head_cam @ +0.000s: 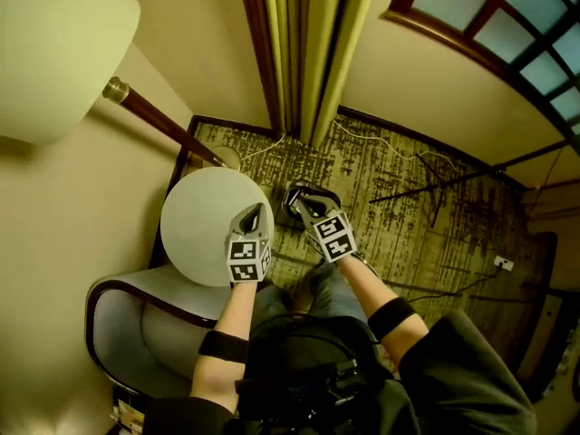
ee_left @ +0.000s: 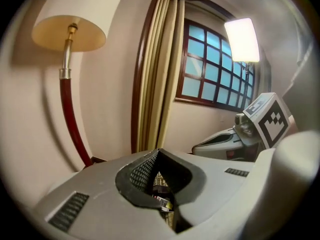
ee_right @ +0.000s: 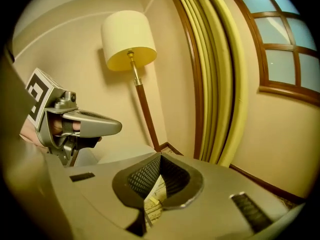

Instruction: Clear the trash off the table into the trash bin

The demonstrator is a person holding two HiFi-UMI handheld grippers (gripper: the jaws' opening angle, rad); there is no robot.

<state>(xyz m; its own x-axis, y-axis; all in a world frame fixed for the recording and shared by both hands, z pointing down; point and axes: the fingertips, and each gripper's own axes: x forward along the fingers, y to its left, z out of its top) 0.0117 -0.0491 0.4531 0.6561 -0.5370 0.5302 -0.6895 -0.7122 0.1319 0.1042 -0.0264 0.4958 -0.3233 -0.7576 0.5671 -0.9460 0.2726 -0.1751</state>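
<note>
No trash shows on the round table [head_cam: 195, 220]. The dark bin [head_cam: 292, 198] stands just right of it on the carpet. Any scrap would likely be light and crushable, best pinched at an edge. The left claw [head_cam: 254, 216] and right claw [head_cam: 306, 208] are closed and empty.

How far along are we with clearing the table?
Done, by the look of it: the table shows no trash on the part in view, though the left tool covers its near edge. In hand: nothing; the left tool and the right tool are both shut and empty. Left: likely nothing, unless something hides under the left tool. What the dark bin holds cannot be seen.
</note>
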